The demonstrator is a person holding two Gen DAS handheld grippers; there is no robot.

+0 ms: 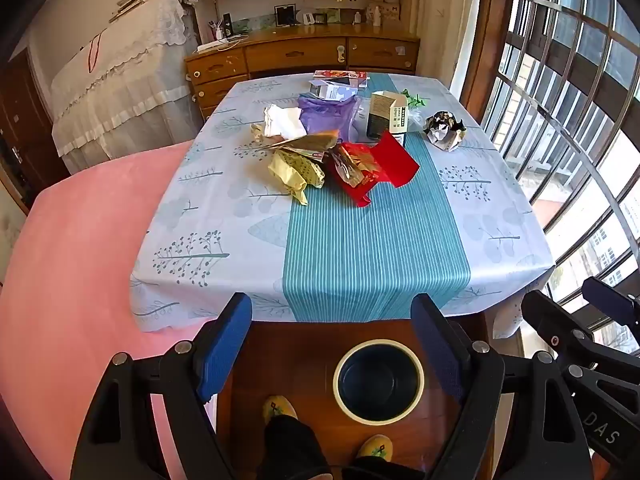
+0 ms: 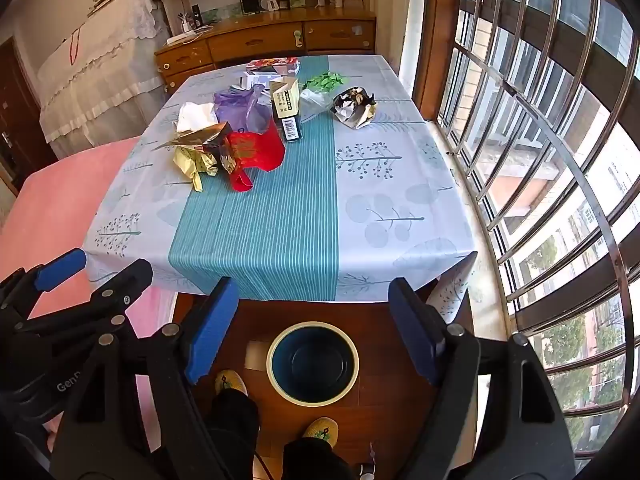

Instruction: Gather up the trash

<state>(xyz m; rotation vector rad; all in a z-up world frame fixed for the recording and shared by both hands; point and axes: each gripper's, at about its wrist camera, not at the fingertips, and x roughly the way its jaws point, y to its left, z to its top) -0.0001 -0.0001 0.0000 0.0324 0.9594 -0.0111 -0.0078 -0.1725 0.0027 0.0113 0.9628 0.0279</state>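
Note:
Trash is heaped at the far half of the table [image 1: 352, 248]: a red wrapper [image 1: 376, 168], a yellow crumpled bag [image 1: 296, 172], a white tissue [image 1: 282, 120], a purple bag [image 1: 328, 112], an upright carton [image 1: 386, 118] and a crumpled paper ball [image 1: 444, 128]. On the floor before the table stands a dark bin [image 1: 379, 380] with a cream rim. My left gripper [image 1: 336, 336] hangs open above the near table edge, nothing between its blue pads. My right gripper [image 2: 312, 320] is open too, over the bin [image 2: 313, 362]. The red wrapper [image 2: 256, 150] and paper ball [image 2: 354, 110] lie far ahead.
A pink-covered bed [image 1: 80, 264] lies left of the table. A barred window [image 2: 540, 160] runs along the right. A wooden dresser [image 1: 300, 56] stands behind the table. The person's feet in yellow slippers [image 1: 280, 408] stand by the bin.

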